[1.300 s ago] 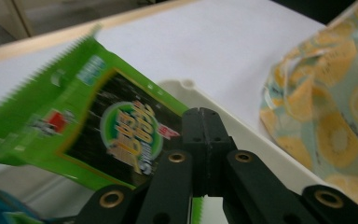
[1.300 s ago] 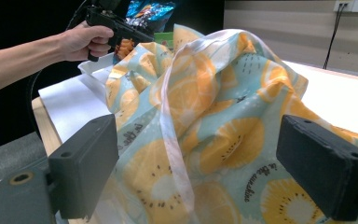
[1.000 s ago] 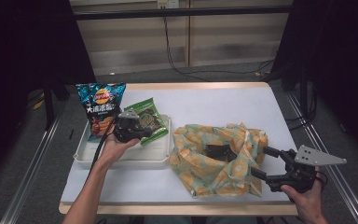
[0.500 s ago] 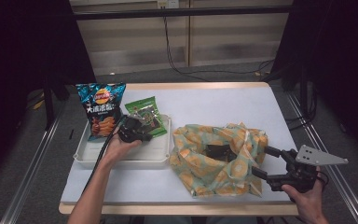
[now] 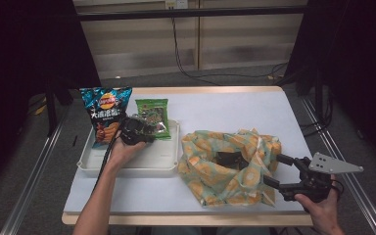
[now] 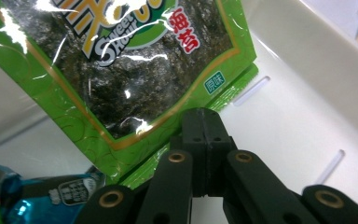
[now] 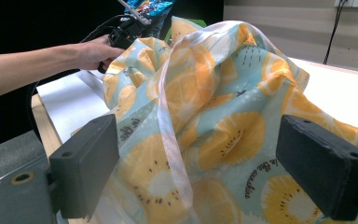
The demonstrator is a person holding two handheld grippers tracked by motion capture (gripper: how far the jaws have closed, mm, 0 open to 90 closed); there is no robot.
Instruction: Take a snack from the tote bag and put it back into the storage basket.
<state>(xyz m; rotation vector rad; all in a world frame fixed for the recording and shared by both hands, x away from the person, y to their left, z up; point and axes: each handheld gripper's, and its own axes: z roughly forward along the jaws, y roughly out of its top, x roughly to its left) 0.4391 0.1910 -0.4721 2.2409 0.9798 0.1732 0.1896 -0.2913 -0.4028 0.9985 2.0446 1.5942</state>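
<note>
White-topped desk [image 5: 215,110] with pale wood edging, set in a dim room with grey floor, beige panelled back wall and trailing black cables. Left hand-held gripper [image 6: 204,122], jaws together, clamped on the lower corner of a flat green foil seaweed packet [image 5: 152,116] over the shallow white plastic tray [image 5: 149,164] at desk left; packet's long axis running away from the person, printed top toward the far edge. Blue crisp bag [image 5: 104,115] just beside, overlapping the tray's left rim. Right hand-held gripper [image 7: 214,172], jaws wide apart, just beside the crumpled orange-and-teal fruit-print fabric bag [image 5: 227,166].
</note>
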